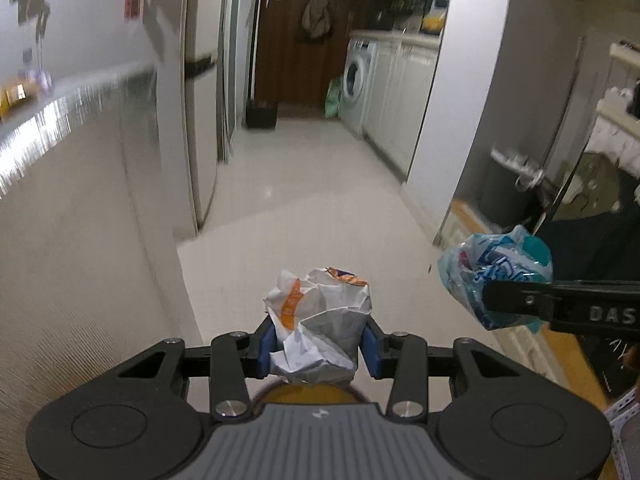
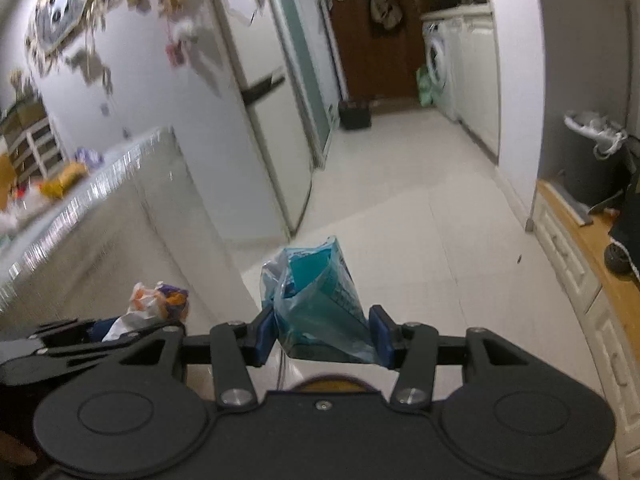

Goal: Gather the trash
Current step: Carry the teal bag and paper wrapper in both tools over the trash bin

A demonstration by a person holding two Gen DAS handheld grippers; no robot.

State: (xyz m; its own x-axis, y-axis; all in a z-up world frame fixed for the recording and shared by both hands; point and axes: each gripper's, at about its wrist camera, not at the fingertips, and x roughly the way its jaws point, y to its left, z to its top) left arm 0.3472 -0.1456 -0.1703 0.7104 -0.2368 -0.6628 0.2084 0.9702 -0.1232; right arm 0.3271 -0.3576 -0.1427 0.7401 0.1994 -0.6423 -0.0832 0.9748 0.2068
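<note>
My left gripper (image 1: 318,344) is shut on a crumpled white paper wrapper with orange print (image 1: 320,316), held over the pale floor. In the right wrist view that same wrapper (image 2: 154,304) shows at the lower left in the left gripper (image 2: 108,330). My right gripper (image 2: 322,334) is shut on a blue and teal plastic packet (image 2: 316,304); both blue pads press its sides. From the left wrist view the packet (image 1: 494,272) hangs at the right edge in the right gripper's black fingers (image 1: 516,300). A dark bin with a white liner (image 2: 592,160) stands at the right.
A pale counter (image 2: 120,200) with snack bags fills the left. A fridge (image 2: 256,92) stands behind it. The tiled floor (image 2: 400,200) runs back to a washing machine (image 2: 438,68) and a brown door. A wooden-topped cabinet (image 2: 576,252) lines the right side.
</note>
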